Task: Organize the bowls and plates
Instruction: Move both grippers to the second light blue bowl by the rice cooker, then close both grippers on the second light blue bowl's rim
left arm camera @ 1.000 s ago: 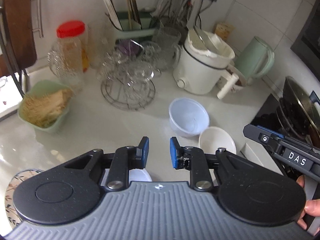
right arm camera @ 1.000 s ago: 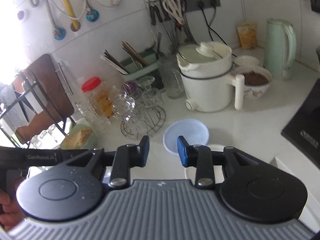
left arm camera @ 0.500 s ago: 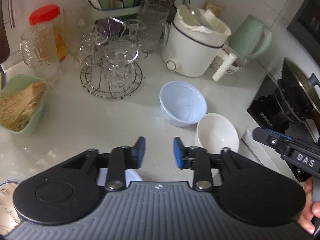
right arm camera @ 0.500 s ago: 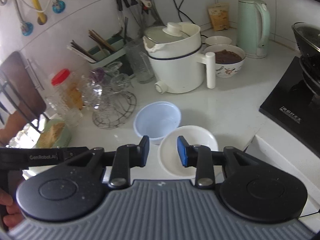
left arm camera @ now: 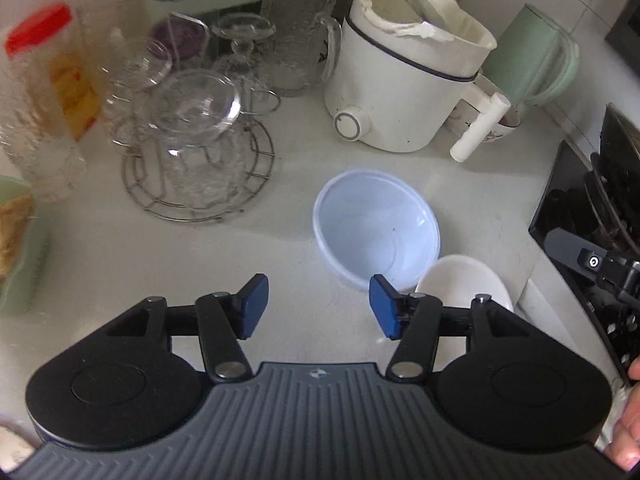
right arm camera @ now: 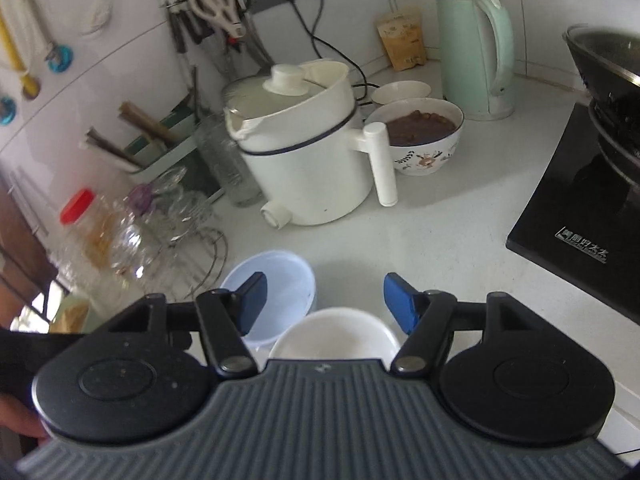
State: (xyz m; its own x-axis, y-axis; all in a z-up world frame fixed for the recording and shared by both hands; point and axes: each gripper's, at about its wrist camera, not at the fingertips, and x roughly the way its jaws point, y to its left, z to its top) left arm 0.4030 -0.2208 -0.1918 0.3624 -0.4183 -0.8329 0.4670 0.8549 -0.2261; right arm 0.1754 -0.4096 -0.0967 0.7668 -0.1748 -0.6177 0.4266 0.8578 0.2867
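On the pale bench [left arm camera: 120, 264], the blue bowl [left arm camera: 376, 232] sits upright and empty, and the white bowl [right arm camera: 336, 336] stands just beside it on its right, their rims touching or nearly so; I cannot tell which. My right tool [right arm camera: 324, 304] hangs above the white bowl with its blue pads spread wide and nothing between them, the bowl's far rim showing in the gap. My left tool [left arm camera: 318, 306] is spread wide too and empty, aimed at bare bench just short of the blue bowl's near wall. I judge this to be the approach before a first grasp: neither bowl is lifted or nested. Next I would lower the right tool so one pad goes inside the white bowl's rim and one outside, then close on that thin edge; glazed ware may slip, so the bite should be deep. Further out stand the white cooker [right arm camera: 304, 152], a patterned bowl of dark food [right arm camera: 420, 136], the green kettle [right arm camera: 476, 56], a wire rack of glasses [left arm camera: 196, 144], and the black stove [right arm camera: 588, 216] at right.
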